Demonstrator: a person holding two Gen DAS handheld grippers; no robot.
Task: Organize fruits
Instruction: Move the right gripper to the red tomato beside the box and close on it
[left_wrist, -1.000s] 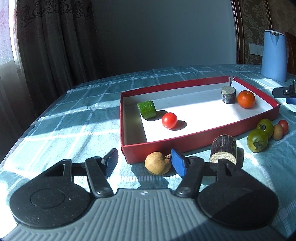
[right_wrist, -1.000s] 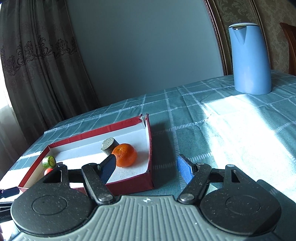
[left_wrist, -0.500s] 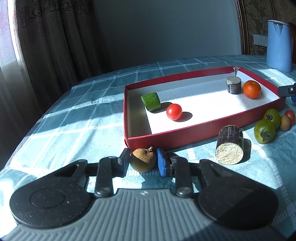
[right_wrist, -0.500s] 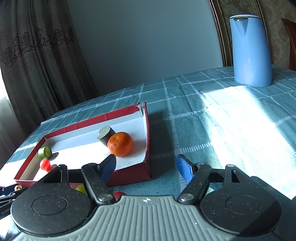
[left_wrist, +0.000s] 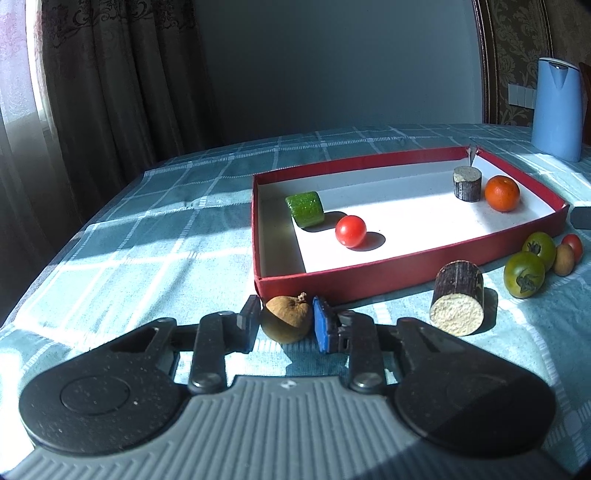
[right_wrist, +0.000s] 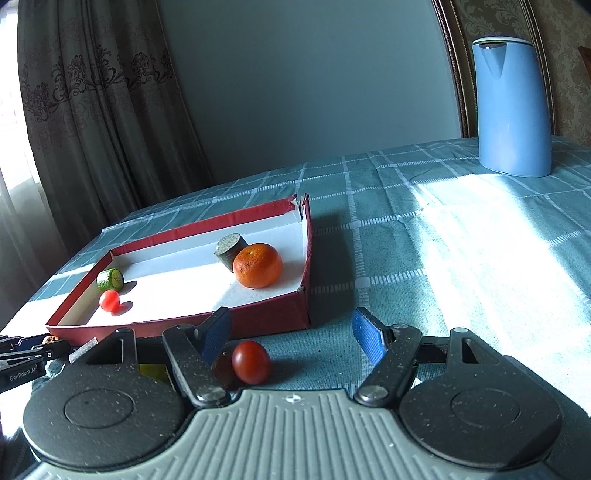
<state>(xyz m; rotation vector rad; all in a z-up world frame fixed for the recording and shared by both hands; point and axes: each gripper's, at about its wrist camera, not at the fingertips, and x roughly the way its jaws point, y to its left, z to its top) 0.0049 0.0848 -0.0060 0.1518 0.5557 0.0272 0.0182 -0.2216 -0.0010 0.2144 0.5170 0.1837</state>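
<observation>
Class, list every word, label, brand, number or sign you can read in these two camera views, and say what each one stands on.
"GenRobot.AI" in white letters, partly cut by the picture edge, on the black body of the left tongs seen at the lower left of the right wrist view.
No other readable text: the red box, the blue kettle and the fruits carry none.

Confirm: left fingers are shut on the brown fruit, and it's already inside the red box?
Not inside. The left wrist view shows the left gripper shut on the brown fruit, but outside the red box, at its near corner.
</observation>
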